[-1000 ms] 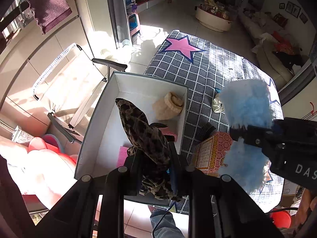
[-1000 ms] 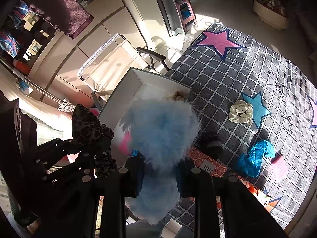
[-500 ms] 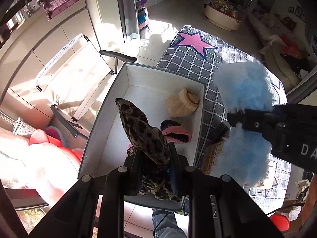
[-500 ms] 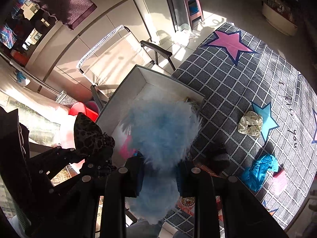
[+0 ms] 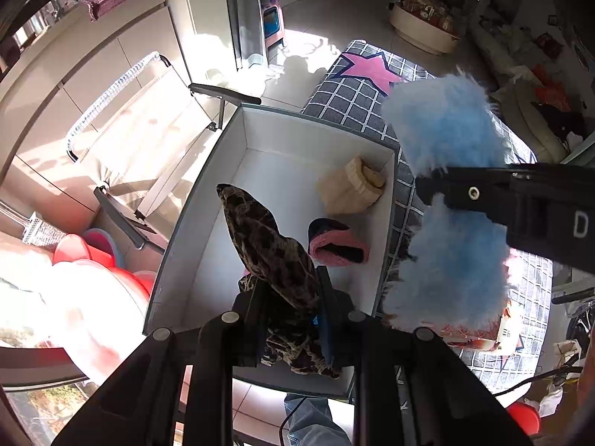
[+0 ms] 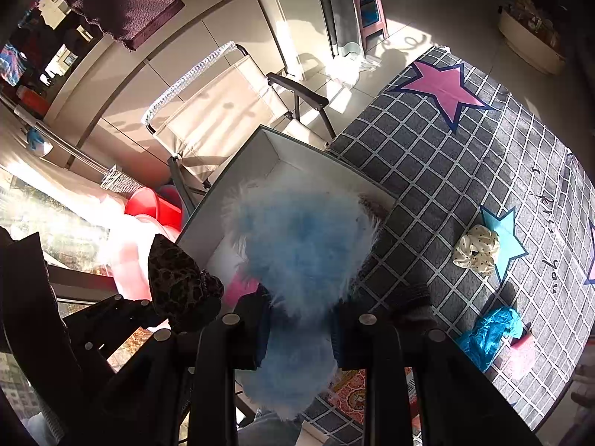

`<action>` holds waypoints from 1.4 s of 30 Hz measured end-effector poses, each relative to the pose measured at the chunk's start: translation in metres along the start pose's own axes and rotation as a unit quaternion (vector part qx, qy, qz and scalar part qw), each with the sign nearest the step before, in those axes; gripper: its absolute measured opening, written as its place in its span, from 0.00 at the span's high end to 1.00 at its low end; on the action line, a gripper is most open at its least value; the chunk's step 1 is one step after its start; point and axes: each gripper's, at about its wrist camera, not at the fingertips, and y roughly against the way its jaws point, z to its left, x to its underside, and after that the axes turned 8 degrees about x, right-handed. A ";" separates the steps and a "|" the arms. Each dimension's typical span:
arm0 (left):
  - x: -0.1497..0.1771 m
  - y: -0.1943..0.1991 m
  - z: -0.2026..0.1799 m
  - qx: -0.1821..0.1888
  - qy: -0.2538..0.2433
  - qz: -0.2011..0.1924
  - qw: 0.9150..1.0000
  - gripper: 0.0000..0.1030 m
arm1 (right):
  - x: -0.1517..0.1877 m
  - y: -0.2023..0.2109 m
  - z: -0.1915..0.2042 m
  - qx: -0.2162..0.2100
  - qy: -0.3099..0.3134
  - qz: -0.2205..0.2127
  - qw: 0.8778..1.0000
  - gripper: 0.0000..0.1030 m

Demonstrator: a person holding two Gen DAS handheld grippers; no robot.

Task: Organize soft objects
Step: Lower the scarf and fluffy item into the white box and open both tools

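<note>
Both claws are clenched on soft things above an open white box. Left gripper pinches a leopard-print scrunchie between its two black fingers; the fabric sticks up past the tips in a long pointed fold and bunches out again below them, hanging over the near half of the box. Right gripper grips a fluffy light-blue scrunchie, whose fur spills out above and below the fingers and hides much of the box from the right wrist view; in the left wrist view that blue fluff hangs beside the box's right wall, over the edge of the rug, with the right gripper's black finger crossing it. From the right wrist the left gripper shows at lower left with the leopard piece in it. Inside the box lie a cream knitted piece near the far right corner and a pink-and-dark rolled piece against the right wall, closer in; a bit of pink shows under the leopard fabric. The box stands on pale floor tiles, touching the edge of a grey checked rug with a pink star. On the rug, well apart from the box, lie a cream dotted scrunchie on a blue star, a bright blue crumpled cloth and a small pink item just beside it. A patterned red-orange box sits near the box's near right corner. Behind the box stands a folding chair, with red tubs to its left.
</note>
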 end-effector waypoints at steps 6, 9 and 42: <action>0.000 -0.001 0.002 -0.001 0.003 0.001 1.000 0.76 | -0.003 -0.003 0.004 0.000 0.006 0.003 1.000 0.73; 0.000 -0.002 0.002 -0.002 0.002 0.000 1.000 0.76 | -0.004 -0.004 0.006 0.000 0.007 0.005 1.000 0.73; -0.002 -0.007 0.012 -0.013 0.017 0.005 1.000 0.76 | -0.017 -0.021 0.011 -0.008 0.014 0.022 1.000 0.73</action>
